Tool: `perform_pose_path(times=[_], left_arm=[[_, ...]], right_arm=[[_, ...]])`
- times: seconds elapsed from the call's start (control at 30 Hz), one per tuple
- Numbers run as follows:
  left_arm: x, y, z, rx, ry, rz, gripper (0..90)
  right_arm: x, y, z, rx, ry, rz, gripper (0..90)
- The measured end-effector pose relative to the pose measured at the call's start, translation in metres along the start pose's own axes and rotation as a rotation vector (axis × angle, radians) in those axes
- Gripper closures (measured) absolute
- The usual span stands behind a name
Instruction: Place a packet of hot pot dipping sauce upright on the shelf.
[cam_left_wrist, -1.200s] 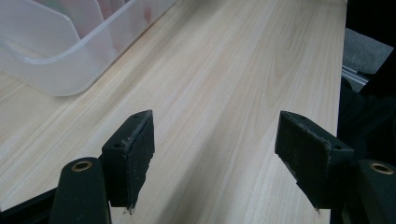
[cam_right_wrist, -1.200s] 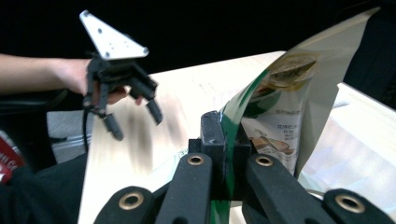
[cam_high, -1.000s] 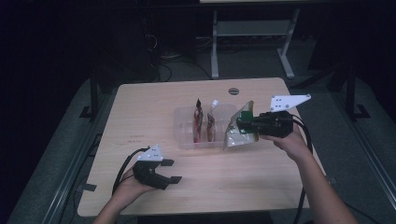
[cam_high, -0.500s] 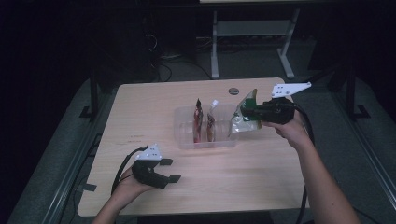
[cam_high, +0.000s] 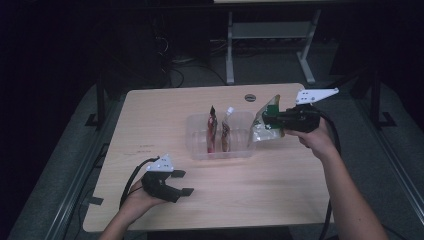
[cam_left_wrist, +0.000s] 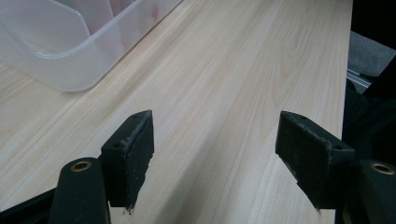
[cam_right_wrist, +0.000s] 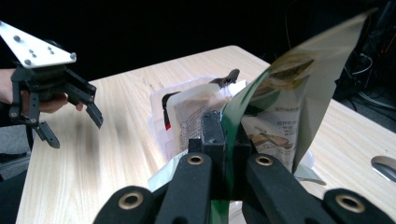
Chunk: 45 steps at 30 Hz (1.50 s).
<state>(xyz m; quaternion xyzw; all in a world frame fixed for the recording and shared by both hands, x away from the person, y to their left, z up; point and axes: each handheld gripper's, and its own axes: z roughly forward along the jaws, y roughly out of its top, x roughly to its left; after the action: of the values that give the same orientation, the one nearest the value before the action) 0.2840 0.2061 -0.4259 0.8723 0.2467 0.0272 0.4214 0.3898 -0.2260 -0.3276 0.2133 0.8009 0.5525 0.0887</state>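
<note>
Right gripper (cam_high: 267, 120) clamped on green pouch (cam_high: 262, 127), held above the right end of the clear bin (cam_high: 200, 145); left gripper (cam_high: 182, 182) jaws apart, resting on table (cam_high: 280, 185)

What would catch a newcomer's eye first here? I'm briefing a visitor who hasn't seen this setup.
The right gripper, lifted at the table's right, is clamped on a green pouch beside the clear bin, which holds two upright pouches. The left gripper rests open at the near left edge.
</note>
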Motion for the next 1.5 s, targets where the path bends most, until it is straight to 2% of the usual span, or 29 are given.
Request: perform_pose_path(times=[0.23,0.5,0.67,0.83,0.93,1.23,1.5], left_arm=[[0.001,-0.001,0.000,-0.001,0.000,-0.004,27.7],[0.001,-0.001,0.001,0.006,-0.005,-0.002,27.3],[0.001,-0.001,0.001,0.009,-0.006,-0.002,27.2],[0.001,-0.001,0.001,0.008,-0.008,-0.004,27.2],[0.002,-0.002,0.001,0.012,-0.009,-0.003,27.1],[0.000,-0.001,0.006,0.031,-0.022,0.003,27.1],[0.000,-0.001,0.010,0.037,-0.030,0.009,27.2]], right_arm=[[-0.003,-0.008,0.012,0.023,0.005,0.019,89.8],[-0.005,-0.010,0.020,0.033,-0.007,0.015,89.8],[-0.007,-0.014,0.030,0.071,-0.034,0.007,89.7],[-0.009,-0.021,0.041,0.095,-0.034,0.022,89.6],[-0.010,-0.024,0.043,0.091,-0.037,0.021,89.6],[-0.016,-0.031,0.042,0.064,-0.070,0.072,85.7],[-0.020,-0.030,0.050,0.084,-0.117,0.093,84.9]])
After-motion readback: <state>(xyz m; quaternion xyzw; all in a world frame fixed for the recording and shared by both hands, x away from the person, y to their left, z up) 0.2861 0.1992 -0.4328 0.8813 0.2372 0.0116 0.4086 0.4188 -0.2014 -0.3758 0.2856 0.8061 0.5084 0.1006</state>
